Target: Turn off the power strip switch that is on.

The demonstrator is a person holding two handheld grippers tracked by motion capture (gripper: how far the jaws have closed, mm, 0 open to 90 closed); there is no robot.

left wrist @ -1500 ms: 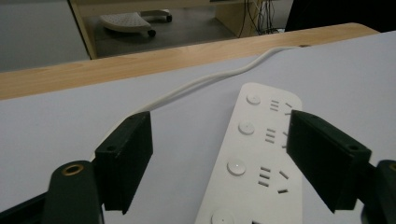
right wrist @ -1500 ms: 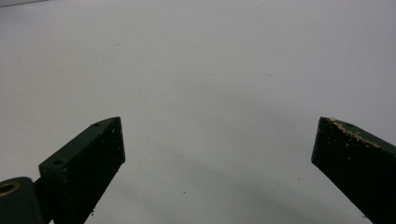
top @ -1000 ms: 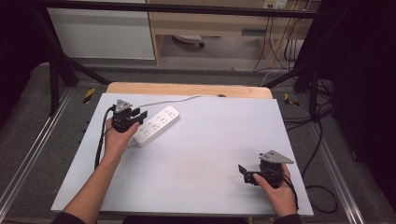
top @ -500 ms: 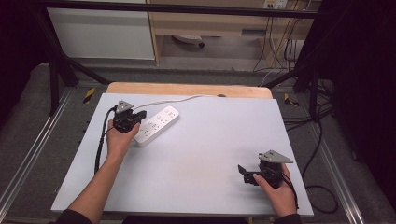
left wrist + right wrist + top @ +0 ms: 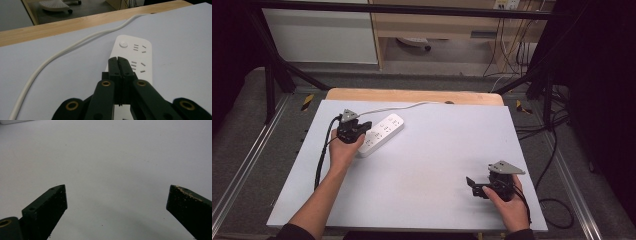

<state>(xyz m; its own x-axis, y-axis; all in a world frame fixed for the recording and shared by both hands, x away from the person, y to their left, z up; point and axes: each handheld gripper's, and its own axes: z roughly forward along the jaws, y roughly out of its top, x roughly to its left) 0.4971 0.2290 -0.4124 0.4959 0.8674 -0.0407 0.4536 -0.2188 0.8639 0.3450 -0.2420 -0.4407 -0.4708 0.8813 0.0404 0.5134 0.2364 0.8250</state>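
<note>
A person's left gripper, jaws pressed together with nothing between them, hovers over the near end of a white power strip lying flat on the grey-topped table. The strip stretches straight ahead of the jaw tips, its round button at the far end and its white cable curving away to the left of the jaws toward the table's wooden edge. Nothing is plugged into any socket, so the work looks to be at an early stage: the strip seems still to be pushed, pressed or positioned (which of these is unclear). The left forearm reaches forward, hand wrapped around the gripper and angled toward the strip. Well apart, the right gripper rests low at the near side of the table, its jaws spread wide with only bare table between and beyond them, the hand drawn close to the body.
</note>
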